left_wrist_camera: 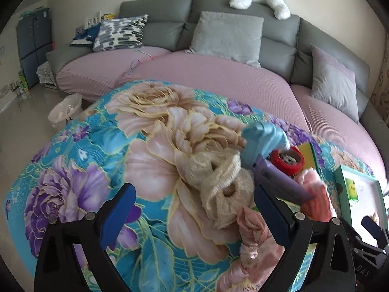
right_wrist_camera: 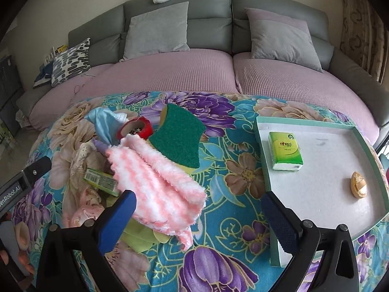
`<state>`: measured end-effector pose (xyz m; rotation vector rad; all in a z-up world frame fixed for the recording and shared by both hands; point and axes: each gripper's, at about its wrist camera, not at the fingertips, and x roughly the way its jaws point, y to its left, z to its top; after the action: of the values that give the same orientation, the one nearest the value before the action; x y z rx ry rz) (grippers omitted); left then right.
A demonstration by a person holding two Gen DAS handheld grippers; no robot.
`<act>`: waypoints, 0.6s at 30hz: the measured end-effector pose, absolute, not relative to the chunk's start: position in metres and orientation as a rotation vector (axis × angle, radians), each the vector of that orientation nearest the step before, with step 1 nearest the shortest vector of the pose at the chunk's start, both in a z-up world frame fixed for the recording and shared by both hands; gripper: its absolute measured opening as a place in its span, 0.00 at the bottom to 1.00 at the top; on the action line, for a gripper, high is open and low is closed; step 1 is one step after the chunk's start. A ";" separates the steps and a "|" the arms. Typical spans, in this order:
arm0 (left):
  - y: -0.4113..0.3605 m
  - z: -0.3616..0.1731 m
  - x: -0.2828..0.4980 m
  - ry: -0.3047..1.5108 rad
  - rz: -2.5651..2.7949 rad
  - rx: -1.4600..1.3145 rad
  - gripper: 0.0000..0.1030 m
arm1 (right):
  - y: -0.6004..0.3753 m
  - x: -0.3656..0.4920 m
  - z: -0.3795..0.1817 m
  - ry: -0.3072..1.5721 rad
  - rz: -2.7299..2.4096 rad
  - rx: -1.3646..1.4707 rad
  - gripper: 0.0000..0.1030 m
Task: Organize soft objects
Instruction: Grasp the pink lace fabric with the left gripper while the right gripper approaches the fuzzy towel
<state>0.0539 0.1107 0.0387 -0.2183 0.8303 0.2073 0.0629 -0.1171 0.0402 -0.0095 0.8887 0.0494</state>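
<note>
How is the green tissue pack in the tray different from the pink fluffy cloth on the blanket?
The tissue pack is a neat, firm-edged block, while the pink cloth is limp and crumpled in folds. The pack is green with print; the cloth is striped pink and white. The pack already lies inside the tray; the cloth lies outside it, among the pile on the floral blanket. Neither is held by any fingers.
</note>
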 end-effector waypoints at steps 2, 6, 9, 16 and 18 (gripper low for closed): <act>0.102 0.030 0.058 0.870 0.156 -0.243 0.95 | -0.119 0.063 0.040 0.888 0.045 -0.012 1.00; 0.084 0.012 0.066 0.949 0.078 -0.257 0.95 | -0.125 0.062 0.043 0.882 0.025 -0.013 1.00; 0.072 0.002 0.069 0.991 0.071 -0.227 0.95 | -0.132 0.062 0.042 0.887 0.005 -0.006 1.00; 0.054 -0.012 0.071 1.052 0.034 -0.193 0.93 | -0.139 0.063 0.039 0.903 -0.007 -0.002 1.00; 0.051 -0.013 0.073 1.059 0.013 -0.184 0.78 | -0.140 0.064 0.038 0.908 -0.007 -0.002 1.00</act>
<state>0.0727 0.0507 -0.0134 -0.1839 1.0592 0.0130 0.0637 -0.1398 0.0381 -0.0020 0.9083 -0.0075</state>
